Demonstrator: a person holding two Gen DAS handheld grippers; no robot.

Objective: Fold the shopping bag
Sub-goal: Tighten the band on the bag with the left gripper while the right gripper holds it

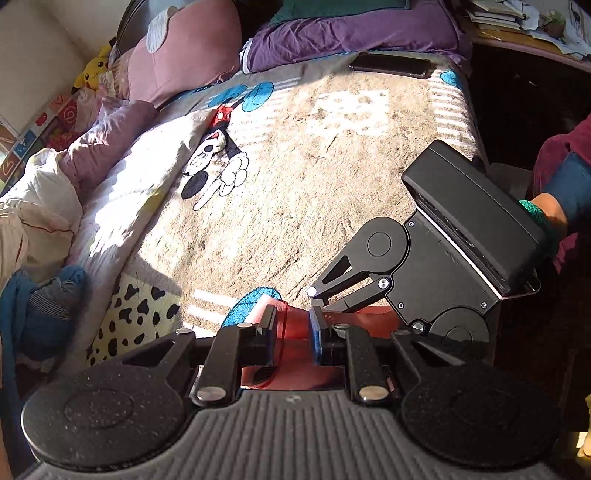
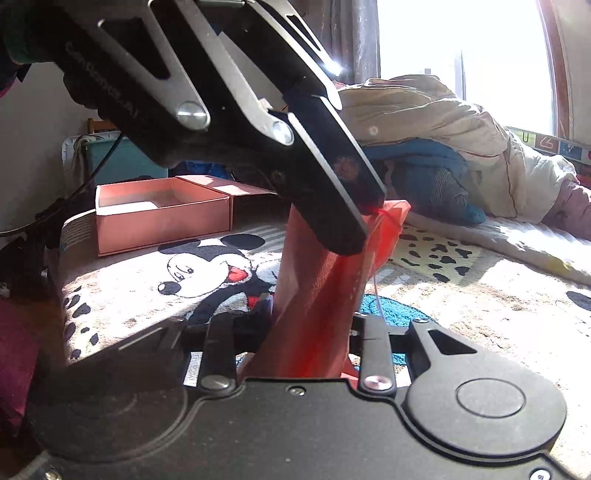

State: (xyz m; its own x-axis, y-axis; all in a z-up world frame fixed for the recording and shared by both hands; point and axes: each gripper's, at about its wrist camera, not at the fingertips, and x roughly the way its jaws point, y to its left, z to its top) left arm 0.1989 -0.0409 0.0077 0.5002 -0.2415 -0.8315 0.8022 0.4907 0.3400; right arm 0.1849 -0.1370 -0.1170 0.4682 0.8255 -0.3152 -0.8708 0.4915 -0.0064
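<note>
Bed, covered by a beige plush blanket printed with cartoon mice and blue patches, fills both views. Purple quilt and a pink pillow lie at its far end in the left wrist view; a heap of cream and blue bedding sits along the window side. Pink open box rests on the blanket edge in the right wrist view. Dark phone lies near the purple quilt; a yellow plush toy sits in the corner. Red shopping bag, gathered into a narrow folded strip, is held up clear of the blanket, stretched between both tools. Left gripper: jaws narrow, pressed on the strip's upper end. Right gripper: jaws narrow, closed on the lower part of the same strip. A hand with a green cuff holds the right tool. A loose thread hangs beside the bag.
</note>
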